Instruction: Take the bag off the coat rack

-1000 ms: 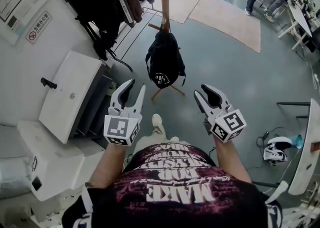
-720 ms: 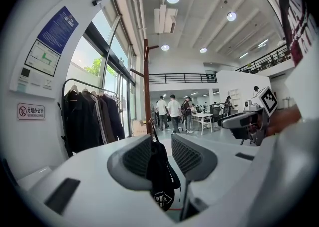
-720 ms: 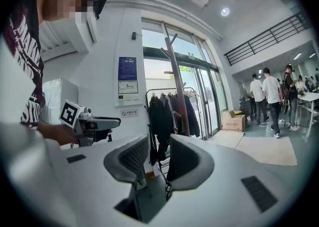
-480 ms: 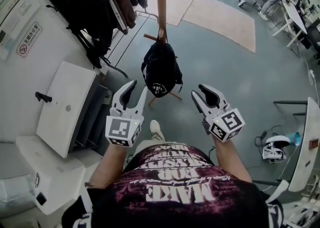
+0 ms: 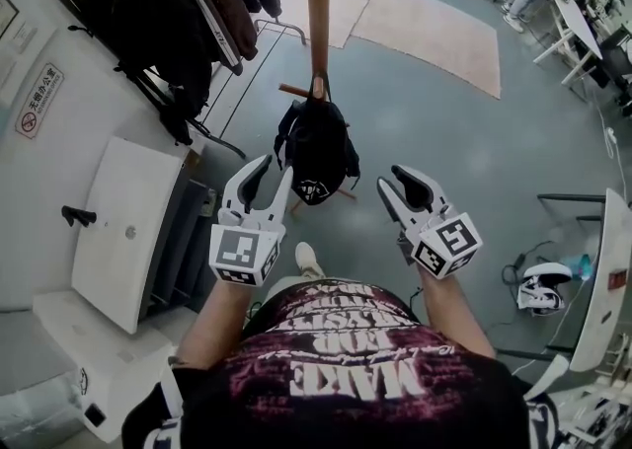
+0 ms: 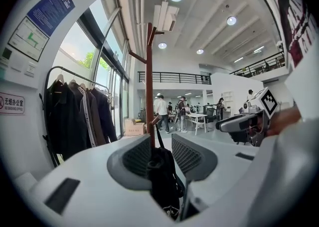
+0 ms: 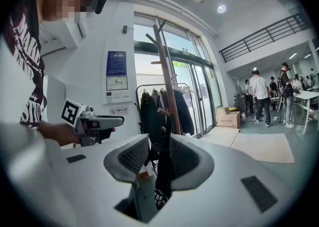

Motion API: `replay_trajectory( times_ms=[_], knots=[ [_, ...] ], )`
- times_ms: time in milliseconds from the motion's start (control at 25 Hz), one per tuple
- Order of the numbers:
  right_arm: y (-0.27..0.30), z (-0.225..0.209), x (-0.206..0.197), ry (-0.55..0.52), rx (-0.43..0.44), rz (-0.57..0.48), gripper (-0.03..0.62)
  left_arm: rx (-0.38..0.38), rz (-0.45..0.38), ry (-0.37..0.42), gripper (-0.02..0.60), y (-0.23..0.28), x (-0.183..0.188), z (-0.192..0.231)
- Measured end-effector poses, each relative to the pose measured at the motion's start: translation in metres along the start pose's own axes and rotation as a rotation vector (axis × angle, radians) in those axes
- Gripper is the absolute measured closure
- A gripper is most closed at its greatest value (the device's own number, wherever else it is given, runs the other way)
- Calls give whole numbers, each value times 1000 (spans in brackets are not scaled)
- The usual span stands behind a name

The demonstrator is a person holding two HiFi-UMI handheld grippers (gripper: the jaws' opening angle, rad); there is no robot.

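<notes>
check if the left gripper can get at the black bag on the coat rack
Probably yes: the left gripper is open and the bag hangs on the coat rack straight ahead of its jaws, with nothing between them.

**We face the rack, a gripper on either side of the hanging bag**

We see the black bag hanging from a peg of the wooden rack, near the middle of the floor. Our left gripper shows just beside the bag's lower left and our right gripper near its lower right. Both have their jaws apart with nothing between them. Dark coats hang along the floor's left edge above a white cabinet. Two pale mats lie toward the far edge, and a headset lies by the right edge.
</notes>
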State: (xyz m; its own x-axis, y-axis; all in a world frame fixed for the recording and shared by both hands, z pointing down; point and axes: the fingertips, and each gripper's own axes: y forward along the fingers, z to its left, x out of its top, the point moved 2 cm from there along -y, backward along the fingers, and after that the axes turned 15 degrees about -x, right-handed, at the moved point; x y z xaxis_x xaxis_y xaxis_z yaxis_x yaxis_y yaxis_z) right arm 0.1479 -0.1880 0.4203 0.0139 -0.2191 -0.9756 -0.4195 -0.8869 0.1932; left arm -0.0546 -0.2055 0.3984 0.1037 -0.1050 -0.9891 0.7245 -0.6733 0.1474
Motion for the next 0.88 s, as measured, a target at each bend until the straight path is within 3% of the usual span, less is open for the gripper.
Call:
replay_trajectory(
  times_ms=[880],
  knots=[
    [98,3,13,-25,-61,20,450,-114,23,1,460,58,-10,84]
  ],
)
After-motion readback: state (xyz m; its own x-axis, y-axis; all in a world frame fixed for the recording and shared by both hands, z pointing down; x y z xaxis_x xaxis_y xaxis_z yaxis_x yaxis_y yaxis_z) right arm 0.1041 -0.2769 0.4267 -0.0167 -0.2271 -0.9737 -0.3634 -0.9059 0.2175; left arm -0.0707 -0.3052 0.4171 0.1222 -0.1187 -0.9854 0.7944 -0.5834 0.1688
